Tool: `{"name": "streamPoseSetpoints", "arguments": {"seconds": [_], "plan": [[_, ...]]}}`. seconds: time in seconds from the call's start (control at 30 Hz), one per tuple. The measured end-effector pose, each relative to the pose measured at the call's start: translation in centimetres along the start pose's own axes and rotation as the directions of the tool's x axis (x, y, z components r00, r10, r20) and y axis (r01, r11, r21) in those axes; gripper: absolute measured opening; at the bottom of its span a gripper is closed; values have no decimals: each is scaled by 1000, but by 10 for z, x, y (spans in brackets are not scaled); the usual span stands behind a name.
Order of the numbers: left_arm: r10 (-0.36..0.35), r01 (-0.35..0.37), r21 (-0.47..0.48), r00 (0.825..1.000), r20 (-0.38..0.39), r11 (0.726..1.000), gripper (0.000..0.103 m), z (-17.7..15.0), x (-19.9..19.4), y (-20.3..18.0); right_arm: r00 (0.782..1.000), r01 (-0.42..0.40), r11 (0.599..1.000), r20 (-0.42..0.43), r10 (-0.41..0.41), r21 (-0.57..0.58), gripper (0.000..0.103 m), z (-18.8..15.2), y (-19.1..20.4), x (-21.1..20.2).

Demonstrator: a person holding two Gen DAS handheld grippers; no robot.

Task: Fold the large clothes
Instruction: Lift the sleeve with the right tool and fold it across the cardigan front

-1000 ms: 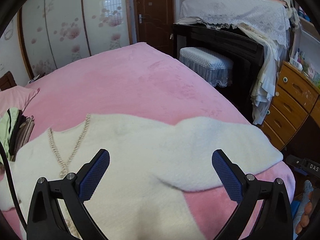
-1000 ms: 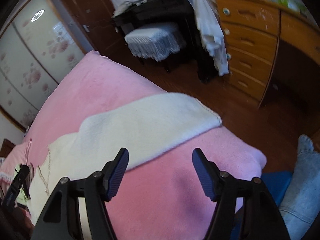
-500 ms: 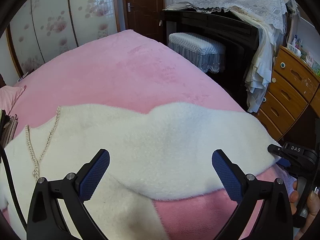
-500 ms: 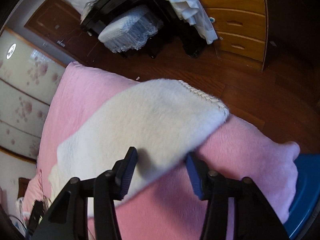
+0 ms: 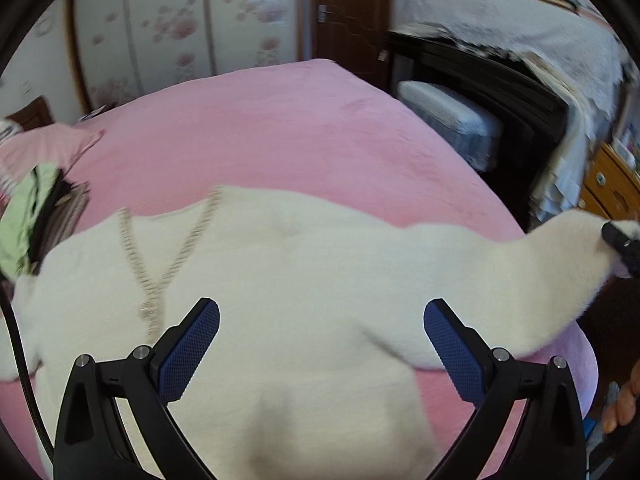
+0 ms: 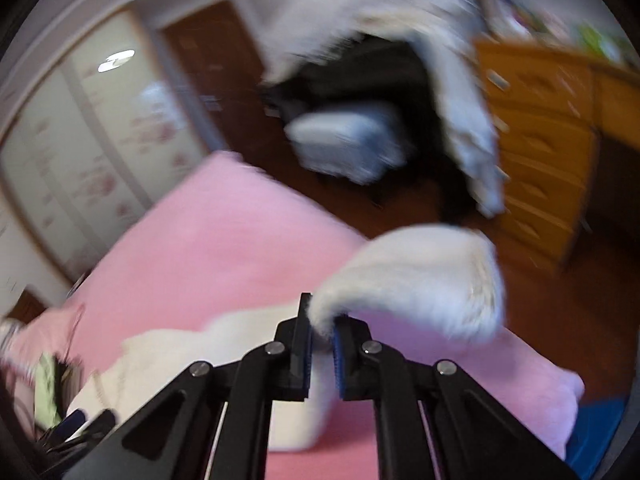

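sweater (image 5: 304, 280): flat on pink bed (image 5: 280, 128), long axis left-right
right gripper (image 6: 320, 336): clamped on sleeve end (image 6: 420, 276), raised at far right
left gripper (image 5: 320, 340): spread wide, holding nothing, over torso
fold direction: leftward, toward torso

Cream sweater (image 5: 320, 264) with beige braided neckline trim (image 5: 160, 276); pink bed (image 5: 260, 128); blue-padded black tongs (image 5: 322, 344); wardrobe (image 5: 180, 28) doors white with pink florals; orange-brown dresser (image 6: 540, 140).
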State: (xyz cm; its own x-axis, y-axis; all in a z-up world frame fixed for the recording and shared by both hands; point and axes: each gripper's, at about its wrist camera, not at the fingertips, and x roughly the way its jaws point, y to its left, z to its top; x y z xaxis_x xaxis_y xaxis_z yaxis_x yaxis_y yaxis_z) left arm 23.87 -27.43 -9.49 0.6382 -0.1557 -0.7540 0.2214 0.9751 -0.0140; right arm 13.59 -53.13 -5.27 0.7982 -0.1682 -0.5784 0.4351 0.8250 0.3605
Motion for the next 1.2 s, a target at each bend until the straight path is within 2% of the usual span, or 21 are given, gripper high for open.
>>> {"name": "streamPoseSetpoints", "arguments": {"seconds": [0.1, 0.23, 0.37, 0.5, 0.67, 0.83, 0.93, 1.1, 1.2], "plan": [[58, -57, -99, 998, 6, 994, 102, -3, -20, 57, 995, -102, 986, 4, 104, -134, 8, -1, 70, -9], [132, -129, -223, 991, -2, 966, 102, -12, -43, 130, 978, -203, 935, -24, 206, -292, 8, -21, 154, -11], [188, -179, -336, 982, -4, 925, 102, -24, -60, 195, 973, -232, 876, -107, 206, -422, 8, -58, 224, 13], [198, -194, -394, 980, -31, 898, 102, -37, -62, 237, 968, -228, 834, -209, 139, -502, 8, -106, 274, 51], [204, -211, -416, 977, -63, 885, 102, -53, -55, 277, 944, -234, 800, -325, 52, -552, 8, -167, 306, 80], [194, -218, -414, 976, -99, 884, 102, -72, -48, 305, 938, -227, 751, -346, -2, -620, 8, -207, 333, 84], [191, -223, -413, 975, -118, 883, 102, -81, -43, 316, 928, -228, 734, -372, -37, -640, 9, -224, 346, 92], [173, -215, -422, 975, -136, 881, 102, -87, -36, 329, 910, -205, 725, -400, -106, -658, 14, -250, 342, 107], [167, -211, -420, 976, -139, 883, 102, -85, -33, 328, 907, -210, 713, -405, -113, -669, 18, -254, 341, 107]]}}
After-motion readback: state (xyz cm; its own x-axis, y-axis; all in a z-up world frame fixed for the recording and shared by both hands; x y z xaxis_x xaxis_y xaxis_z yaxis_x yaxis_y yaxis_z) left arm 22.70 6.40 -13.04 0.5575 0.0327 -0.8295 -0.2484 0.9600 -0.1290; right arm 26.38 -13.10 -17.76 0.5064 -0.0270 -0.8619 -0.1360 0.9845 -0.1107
